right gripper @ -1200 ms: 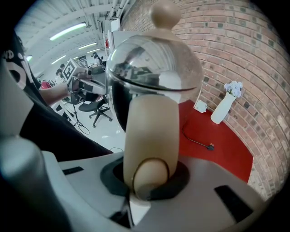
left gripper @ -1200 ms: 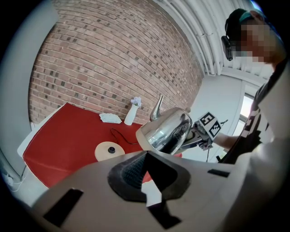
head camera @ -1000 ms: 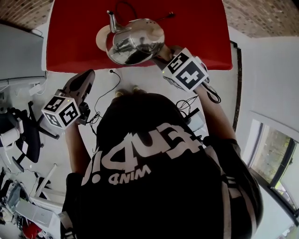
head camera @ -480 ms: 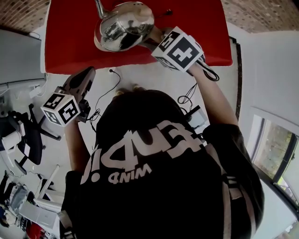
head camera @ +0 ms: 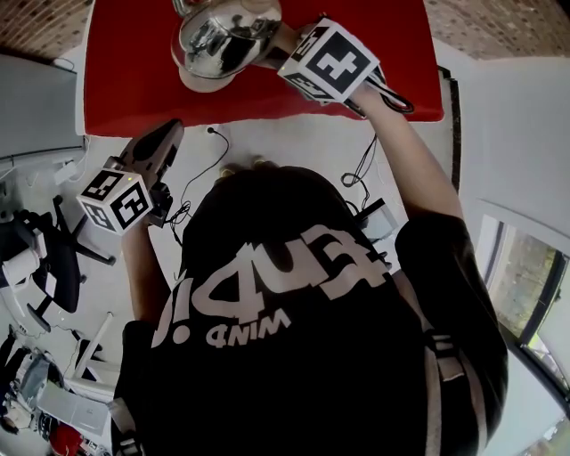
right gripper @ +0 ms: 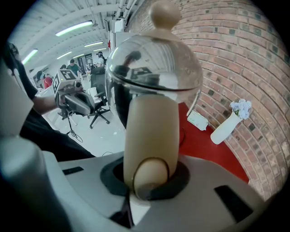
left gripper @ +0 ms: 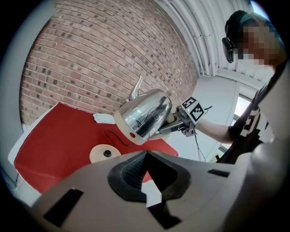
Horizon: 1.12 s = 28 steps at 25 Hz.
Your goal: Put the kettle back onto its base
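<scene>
The chrome kettle (left gripper: 146, 115) hangs tilted in the air over the red table (left gripper: 50, 149), up and to the right of its round beige base (left gripper: 105, 154). In the head view the kettle (head camera: 224, 34) covers most of the base (head camera: 207, 83). My right gripper (head camera: 294, 55) is shut on the kettle's beige handle (right gripper: 150, 131), which fills the jaws of the right gripper (right gripper: 149, 177). The lid knob (right gripper: 164, 13) tops the chrome body. My left gripper (head camera: 156, 147) stays off the table's near edge; the left gripper (left gripper: 147, 181) has its jaws together with nothing in them.
A white vase with flowers (right gripper: 229, 124) and a small white packet (right gripper: 198, 120) sit on the red table by the brick wall. A black cable (head camera: 200, 174) lies on the pale floor near the table edge. An office chair (head camera: 40, 258) stands at the left.
My right gripper has carried the kettle away from the person, toward the top of the head view and over the base. The left gripper has stayed in place.
</scene>
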### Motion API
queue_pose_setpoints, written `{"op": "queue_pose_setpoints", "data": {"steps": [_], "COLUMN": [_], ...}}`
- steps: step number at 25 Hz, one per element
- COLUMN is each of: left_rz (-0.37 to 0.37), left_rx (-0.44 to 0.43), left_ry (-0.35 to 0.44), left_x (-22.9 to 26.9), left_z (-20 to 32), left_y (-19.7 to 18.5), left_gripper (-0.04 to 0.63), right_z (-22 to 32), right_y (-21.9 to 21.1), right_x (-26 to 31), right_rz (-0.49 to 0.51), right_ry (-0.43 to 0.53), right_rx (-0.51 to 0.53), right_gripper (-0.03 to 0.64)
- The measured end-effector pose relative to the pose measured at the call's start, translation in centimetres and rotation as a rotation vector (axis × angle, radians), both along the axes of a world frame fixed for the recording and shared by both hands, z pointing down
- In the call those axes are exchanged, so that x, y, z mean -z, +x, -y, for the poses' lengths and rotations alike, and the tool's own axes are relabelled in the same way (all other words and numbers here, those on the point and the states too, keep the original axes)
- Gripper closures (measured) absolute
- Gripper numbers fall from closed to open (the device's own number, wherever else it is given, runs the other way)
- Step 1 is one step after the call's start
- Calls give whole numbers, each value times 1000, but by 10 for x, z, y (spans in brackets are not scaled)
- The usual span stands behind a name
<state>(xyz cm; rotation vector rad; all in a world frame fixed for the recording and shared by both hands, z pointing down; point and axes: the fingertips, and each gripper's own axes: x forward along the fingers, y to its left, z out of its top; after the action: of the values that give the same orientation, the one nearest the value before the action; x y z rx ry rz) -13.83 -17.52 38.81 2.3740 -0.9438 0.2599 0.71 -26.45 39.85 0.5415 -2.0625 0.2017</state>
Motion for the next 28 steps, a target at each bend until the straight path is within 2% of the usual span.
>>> {"op": "queue_pose_setpoints", "data": {"steps": [28], "left_rz": [1], "left_rx": [39], "left_ry": [-3], "left_x": [-6], "left_z": [7], "left_y": [-17], "left_gripper": [586], "right_z": [31], "right_y": [-32], "right_x": [-69], "right_rz": [-47], "right_ry": [-22], "right_rx": [-46], "right_gripper": [554]}}
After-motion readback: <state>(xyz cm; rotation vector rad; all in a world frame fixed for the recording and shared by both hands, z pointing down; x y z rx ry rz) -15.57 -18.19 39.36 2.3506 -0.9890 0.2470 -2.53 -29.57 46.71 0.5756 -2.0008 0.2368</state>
